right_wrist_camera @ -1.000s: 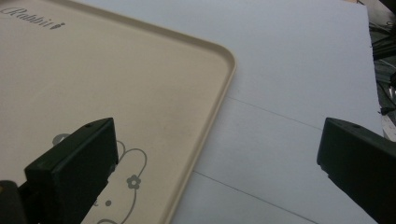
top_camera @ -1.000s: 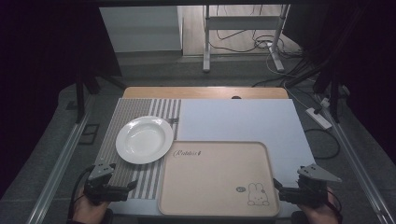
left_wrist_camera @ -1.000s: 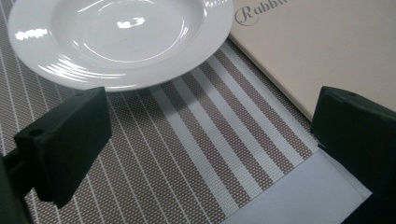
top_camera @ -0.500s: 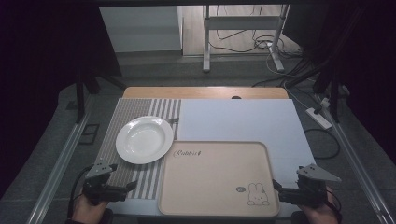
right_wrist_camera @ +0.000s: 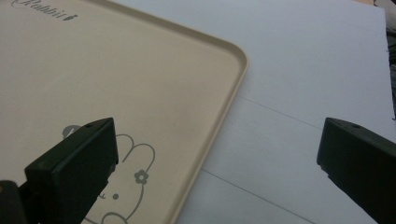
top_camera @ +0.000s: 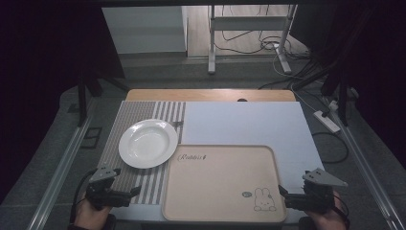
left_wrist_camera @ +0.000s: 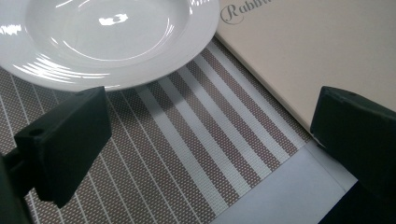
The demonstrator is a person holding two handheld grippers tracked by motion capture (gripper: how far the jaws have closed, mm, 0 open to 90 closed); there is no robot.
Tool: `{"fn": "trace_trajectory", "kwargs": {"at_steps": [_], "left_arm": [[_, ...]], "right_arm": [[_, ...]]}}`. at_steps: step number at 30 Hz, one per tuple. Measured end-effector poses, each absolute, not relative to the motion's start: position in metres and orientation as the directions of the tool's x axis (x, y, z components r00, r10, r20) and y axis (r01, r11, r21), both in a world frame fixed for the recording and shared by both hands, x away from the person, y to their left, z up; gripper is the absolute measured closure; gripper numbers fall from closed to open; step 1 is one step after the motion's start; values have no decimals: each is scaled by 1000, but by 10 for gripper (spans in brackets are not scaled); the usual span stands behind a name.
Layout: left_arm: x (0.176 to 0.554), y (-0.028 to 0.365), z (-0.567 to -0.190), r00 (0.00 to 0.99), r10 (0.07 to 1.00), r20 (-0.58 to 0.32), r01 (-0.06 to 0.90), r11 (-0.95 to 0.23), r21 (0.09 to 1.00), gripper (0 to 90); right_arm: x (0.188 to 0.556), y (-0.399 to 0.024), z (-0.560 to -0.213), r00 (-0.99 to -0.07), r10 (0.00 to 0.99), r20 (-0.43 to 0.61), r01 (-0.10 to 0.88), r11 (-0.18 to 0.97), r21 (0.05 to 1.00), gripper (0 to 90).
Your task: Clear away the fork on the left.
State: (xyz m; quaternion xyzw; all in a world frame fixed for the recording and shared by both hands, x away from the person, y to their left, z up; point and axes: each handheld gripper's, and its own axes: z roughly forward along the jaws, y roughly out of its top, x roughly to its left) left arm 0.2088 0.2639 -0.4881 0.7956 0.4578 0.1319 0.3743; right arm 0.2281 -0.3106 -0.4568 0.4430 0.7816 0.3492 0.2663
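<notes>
A white plate (top_camera: 148,143) rests on a striped placemat (top_camera: 143,120) at the table's left. To its right lies a beige tray (top_camera: 222,182) with a rabbit drawing (top_camera: 262,200) at its near right corner. My left gripper (top_camera: 134,191) hovers open over the mat's near edge, just short of the plate (left_wrist_camera: 102,37), nothing between its jaws. My right gripper (top_camera: 281,190) stands open at the tray's near right rim (right_wrist_camera: 219,135), its jaws straddling that edge with one over the rabbit (right_wrist_camera: 126,186).
A pale blue sheet (top_camera: 249,120) covers the table's right part. The wooden table edge (top_camera: 210,95) runs along the back. A power strip (top_camera: 327,120) and cables lie on the floor to the right; a metal stand (top_camera: 210,43) stands behind.
</notes>
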Motion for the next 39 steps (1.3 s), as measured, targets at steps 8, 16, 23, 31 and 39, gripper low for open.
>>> {"fn": "trace_trajectory", "kwargs": {"at_steps": [8,16,23,31,39], "left_arm": [[213,260,-485,558,823,-109,608,-315,729,0],[223,254,-487,586,803,-106,604,-346,718,0],[236,252,-489,596,795,-112,607,-356,710,0],[251,248,-489,587,800,-123,621,-348,703,0],[272,242,-489,596,790,-147,638,-354,684,0]], "right_arm": [[228,-309,-457,-471,874,-123,504,380,776,0],[228,-307,-457,-479,868,-132,500,393,771,0],[228,-306,-458,-483,864,-143,499,405,766,0],[228,-305,-458,-485,862,-148,500,412,761,0],[228,-305,-458,-485,861,-154,502,418,758,0]]}}
